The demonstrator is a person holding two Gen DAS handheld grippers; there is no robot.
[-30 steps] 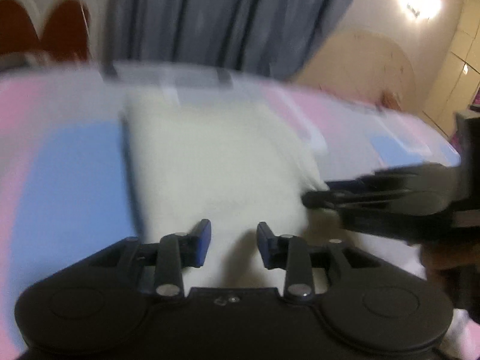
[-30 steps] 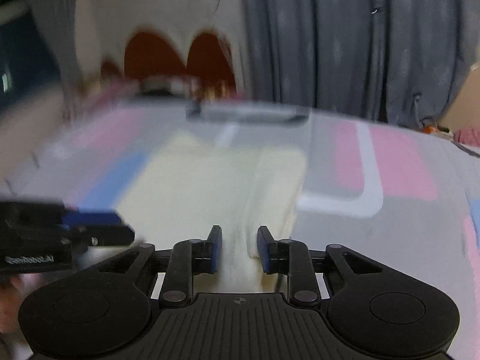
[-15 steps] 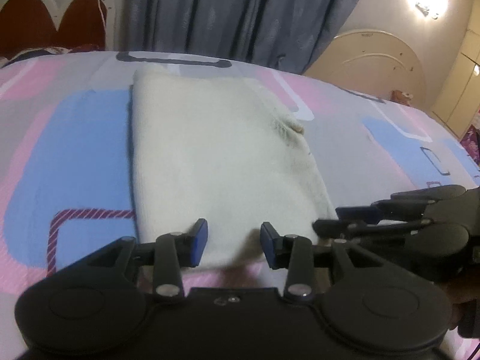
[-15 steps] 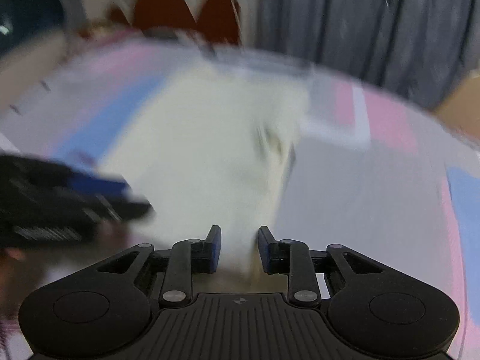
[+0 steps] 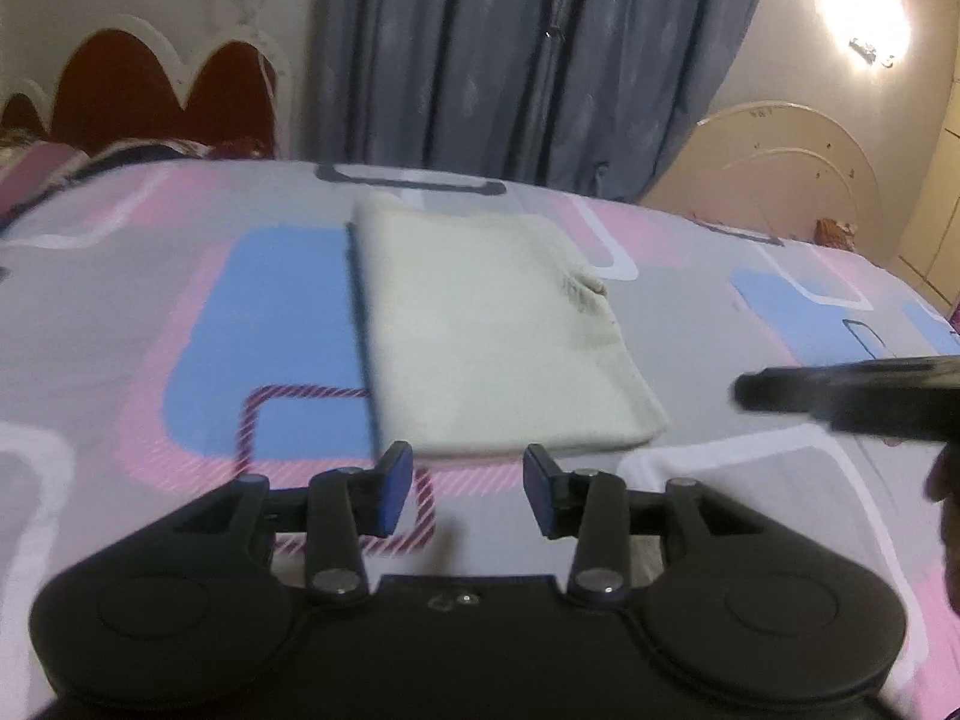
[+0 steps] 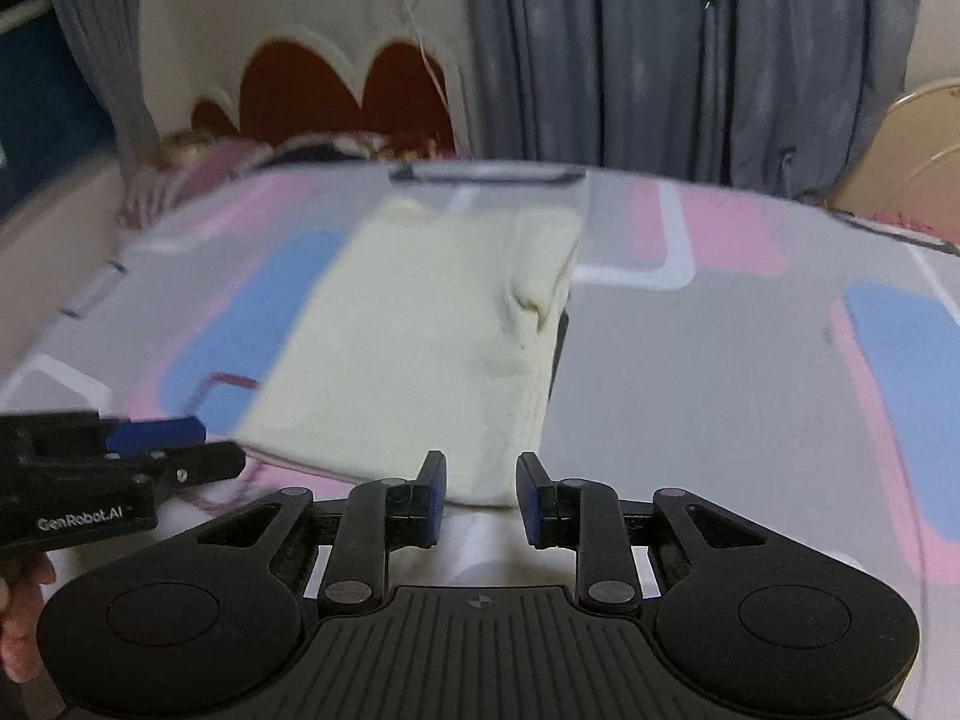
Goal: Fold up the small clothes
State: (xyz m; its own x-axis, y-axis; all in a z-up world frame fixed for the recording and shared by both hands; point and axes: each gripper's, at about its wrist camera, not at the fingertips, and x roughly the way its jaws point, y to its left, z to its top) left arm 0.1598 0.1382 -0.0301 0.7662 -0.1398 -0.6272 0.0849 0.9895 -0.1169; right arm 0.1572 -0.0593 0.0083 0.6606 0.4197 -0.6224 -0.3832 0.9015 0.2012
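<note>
A cream folded garment [image 5: 492, 330] lies flat on the patterned bedsheet [image 5: 180, 312], a neat rectangle with a small bunched fold on its right edge. It also shows in the right wrist view [image 6: 432, 336]. My left gripper [image 5: 467, 495] is open and empty, just short of the garment's near edge. My right gripper [image 6: 477, 498] is open and empty at the garment's near right corner. The right gripper also shows at the right of the left wrist view [image 5: 840, 396], and the left gripper at the left of the right wrist view [image 6: 120, 462].
The bed has a red and white headboard [image 5: 138, 90] at the far left. Grey curtains [image 5: 528, 54] hang behind the bed. A cream curved footboard [image 5: 780, 162] stands at the far right, with a wall lamp [image 5: 864, 6] above it.
Both grippers have drawn back from the garment toward its near edge and now hold nothing. The garment lies folded and still.
</note>
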